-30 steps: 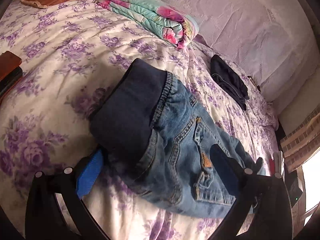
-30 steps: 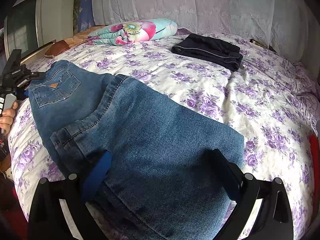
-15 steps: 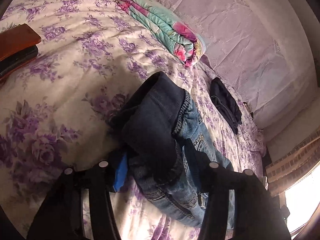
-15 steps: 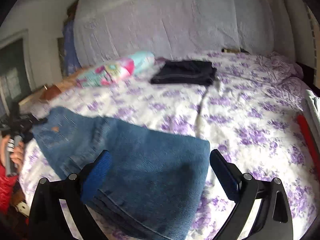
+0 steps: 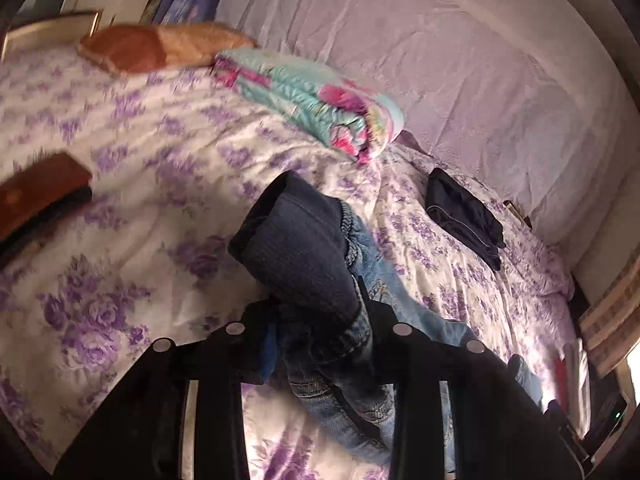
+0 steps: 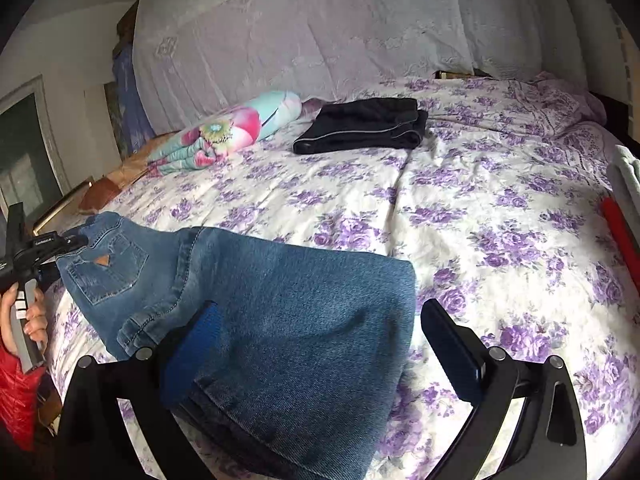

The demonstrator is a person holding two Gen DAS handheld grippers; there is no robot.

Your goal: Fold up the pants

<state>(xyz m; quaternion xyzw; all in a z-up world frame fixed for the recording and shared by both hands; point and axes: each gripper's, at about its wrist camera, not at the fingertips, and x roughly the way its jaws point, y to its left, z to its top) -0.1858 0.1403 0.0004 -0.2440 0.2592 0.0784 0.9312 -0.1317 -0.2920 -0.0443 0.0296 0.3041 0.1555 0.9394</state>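
Observation:
Folded blue jeans (image 6: pixel 280 320) lie near the front edge of the bed. My left gripper (image 5: pixel 320 344) is shut on the waist end of the jeans (image 5: pixel 316 280), bunching the denim upward between its fingers. It also shows at the left edge of the right wrist view (image 6: pixel 44 248), at the waistband. My right gripper (image 6: pixel 320 344) is open, its fingers set wide across the folded leg end of the jeans. Its blue-padded left finger (image 6: pixel 196 344) touches the denim; the right finger (image 6: pixel 448 344) stands off the fabric over the sheet.
The purple-flowered bedsheet (image 6: pixel 480 220) covers the bed. Folded dark pants (image 6: pixel 360 128) and a rolled floral blanket (image 6: pixel 224 136) lie at the back. A brown cushion (image 5: pixel 160 46) and a dark wooden object (image 5: pixel 36 196) sit at the left. A red object (image 6: pixel 620 232) lies at the right edge.
My left gripper has closed on the waist end and gathered the denim up. My right gripper stayed open and drew back and up, so the leg end looks lower in view.

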